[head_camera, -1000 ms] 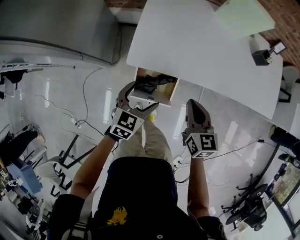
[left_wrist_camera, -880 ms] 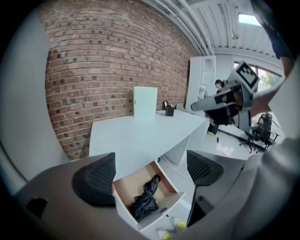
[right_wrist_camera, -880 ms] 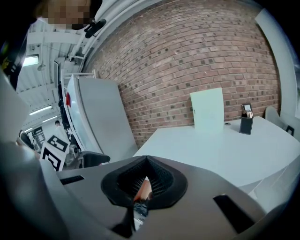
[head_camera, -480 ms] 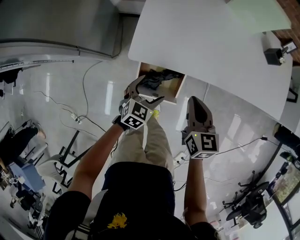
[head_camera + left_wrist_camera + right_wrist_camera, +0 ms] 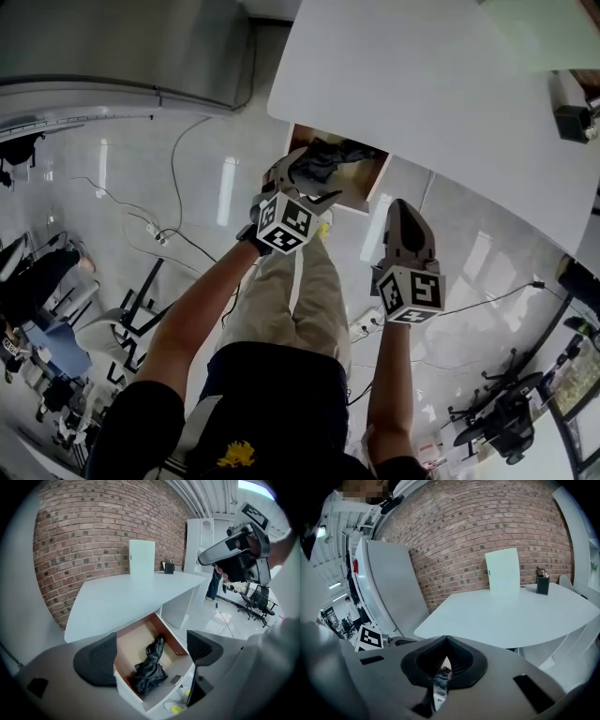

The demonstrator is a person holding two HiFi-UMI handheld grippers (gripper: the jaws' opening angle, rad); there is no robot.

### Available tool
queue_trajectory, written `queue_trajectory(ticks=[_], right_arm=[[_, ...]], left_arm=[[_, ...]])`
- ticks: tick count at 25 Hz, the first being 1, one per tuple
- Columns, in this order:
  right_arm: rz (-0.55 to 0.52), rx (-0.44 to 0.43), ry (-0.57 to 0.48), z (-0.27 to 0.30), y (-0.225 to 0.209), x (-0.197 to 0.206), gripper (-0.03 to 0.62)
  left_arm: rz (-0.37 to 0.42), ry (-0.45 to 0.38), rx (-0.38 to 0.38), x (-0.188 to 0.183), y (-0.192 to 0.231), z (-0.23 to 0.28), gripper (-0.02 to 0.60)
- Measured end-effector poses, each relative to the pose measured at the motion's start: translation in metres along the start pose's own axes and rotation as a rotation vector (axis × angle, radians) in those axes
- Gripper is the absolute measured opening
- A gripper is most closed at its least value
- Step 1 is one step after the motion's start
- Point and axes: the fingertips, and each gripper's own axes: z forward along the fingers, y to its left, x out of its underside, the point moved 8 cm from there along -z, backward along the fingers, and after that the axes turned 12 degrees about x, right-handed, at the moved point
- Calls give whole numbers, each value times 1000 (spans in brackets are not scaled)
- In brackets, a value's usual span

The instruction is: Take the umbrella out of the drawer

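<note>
Poised with the left tool [image 5: 305, 183] above the open, white-fronted, brown-lined drawer [image 5: 171, 641], jaws spread wide and holding nothing. Parked to its right with the right tool [image 5: 401, 220], jaws pressed together on nothing, outside the drawer. Lying on the drawer floor, narrower end toward the back: the crumpled black fabric folding umbrella [image 5: 150, 667], just below the edge of the white table [image 5: 122, 602].

Best done, by the look of it, by lowering straight down between the drawer walls and turning the jaws across the bundle rather than along it. Better to close on the shaft under the cloth than on a loose fold alone. Worth lifting vertically until clear of the white front and the table edge overhead. Likely to sag and slip if pinched by fabric only.

Hard to make out: where the shaft runs inside the folds, and whether a strap ties the canopy. Near the drawer's front edge, a small dark flat patch [image 5: 175, 679], not identifiable. Near left corner of the drawer masked by the left jaw pad; its back hidden beneath the table in the head view.

Farther off, a pale green upright panel [image 5: 142, 557] and a small dark pen holder [image 5: 168, 567] on the table against the red brick wall [image 5: 93, 527], seemingly playing no part.
</note>
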Motion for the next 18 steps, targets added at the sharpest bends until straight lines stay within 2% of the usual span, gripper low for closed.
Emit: queue_trajectory(ticks=[6, 12, 18], right_arm=[[16, 7, 24, 9, -5, 23, 23], [43, 8, 40, 26, -2, 43, 23], [55, 5, 44, 41, 2, 55, 23]], left_arm=[[8, -7, 11, 16, 4, 19, 476], [-9, 23, 70, 31, 9, 38, 474], [0, 60, 89, 52, 11, 54, 474]])
